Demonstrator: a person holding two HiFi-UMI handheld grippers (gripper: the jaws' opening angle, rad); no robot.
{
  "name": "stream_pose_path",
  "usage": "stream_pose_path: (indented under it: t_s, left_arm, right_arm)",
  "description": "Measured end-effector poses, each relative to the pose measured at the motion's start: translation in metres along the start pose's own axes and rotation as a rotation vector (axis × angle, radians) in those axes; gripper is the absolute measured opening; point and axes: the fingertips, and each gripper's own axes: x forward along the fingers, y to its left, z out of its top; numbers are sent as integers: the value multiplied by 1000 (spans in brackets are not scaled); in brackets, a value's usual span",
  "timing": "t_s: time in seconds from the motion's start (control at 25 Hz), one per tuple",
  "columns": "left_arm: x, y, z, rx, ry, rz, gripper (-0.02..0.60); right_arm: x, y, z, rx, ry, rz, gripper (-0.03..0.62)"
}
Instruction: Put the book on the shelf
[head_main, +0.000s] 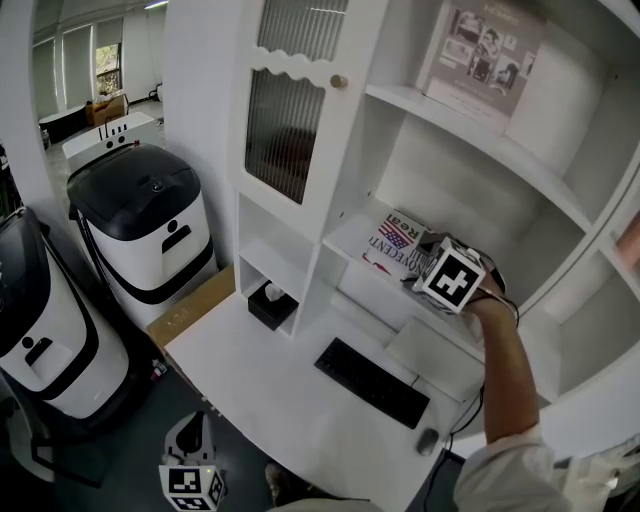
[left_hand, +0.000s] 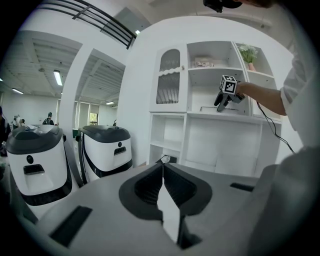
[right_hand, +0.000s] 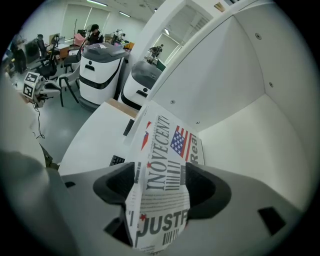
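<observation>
Right gripper spread wide around the book's near end

The book lies on the shelf, long axis running straight ahead from the jaws toward the back wall, and the pads seem clear of its covers. The left gripper, closed and empty, hangs low, well apart.

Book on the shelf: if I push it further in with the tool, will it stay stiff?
Probably not: the book looks like a thin paperback, its cover curving near the camera. Likely light, so it should slide easily on the smooth white shelf.
</observation>
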Motion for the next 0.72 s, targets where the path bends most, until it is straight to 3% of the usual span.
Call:
stream_pose_path:
  t_s: [0.16, 0.4, 0.72]
  left_arm:
    - [1, -1, 1, 2, -2, -3, 12]
    - [0, -2, 3, 7, -6, -4, 12]
    - [-2, -3, 6, 13, -12, -5, 12]
  right_arm:
    - [-6, 1, 2, 29, -29, 0, 321]
    - [-17, -1, 11, 110, -151, -10, 316]
    - [-36, -2, 14, 161, -230, -78, 309]
